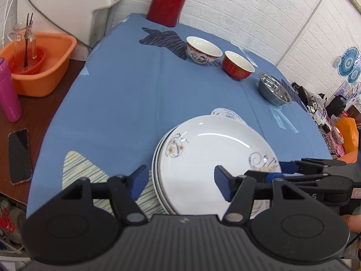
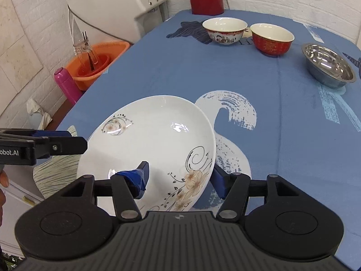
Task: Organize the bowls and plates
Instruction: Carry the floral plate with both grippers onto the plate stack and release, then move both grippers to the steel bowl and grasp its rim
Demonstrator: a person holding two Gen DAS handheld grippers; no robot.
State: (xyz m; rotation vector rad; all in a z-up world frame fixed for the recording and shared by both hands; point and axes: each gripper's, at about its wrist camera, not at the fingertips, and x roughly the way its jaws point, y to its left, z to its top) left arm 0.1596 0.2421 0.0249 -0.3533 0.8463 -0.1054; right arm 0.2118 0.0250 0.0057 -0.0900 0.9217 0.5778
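A stack of white flower-patterned plates [image 1: 158, 176] lies on the blue tablecloth [image 1: 117, 103], just ahead of my left gripper [image 1: 181, 184]. That gripper is open and holds nothing. The top plate [image 1: 203, 158] [image 2: 153, 140] sits tilted, its right side raised. My right gripper [image 2: 180, 180] [image 1: 278, 171] straddles that raised rim with its jaws wide. The taped finger lies over the plate's inner face and the other finger sits behind the rim. Farther back stand a white patterned bowl [image 1: 203, 49] [image 2: 223, 30], a red bowl [image 1: 238, 67] [image 2: 271, 39] and a steel bowl [image 1: 274, 90] [image 2: 328, 65].
A red thermos jug [image 1: 168, 0] stands at the table's far edge. Left of the table are an orange basin [image 1: 42, 67] holding a glass jar, a pink bottle [image 1: 8, 90] and a phone [image 1: 19, 159]. A white appliance [image 2: 126, 2] stands behind them. Clutter fills the right background.
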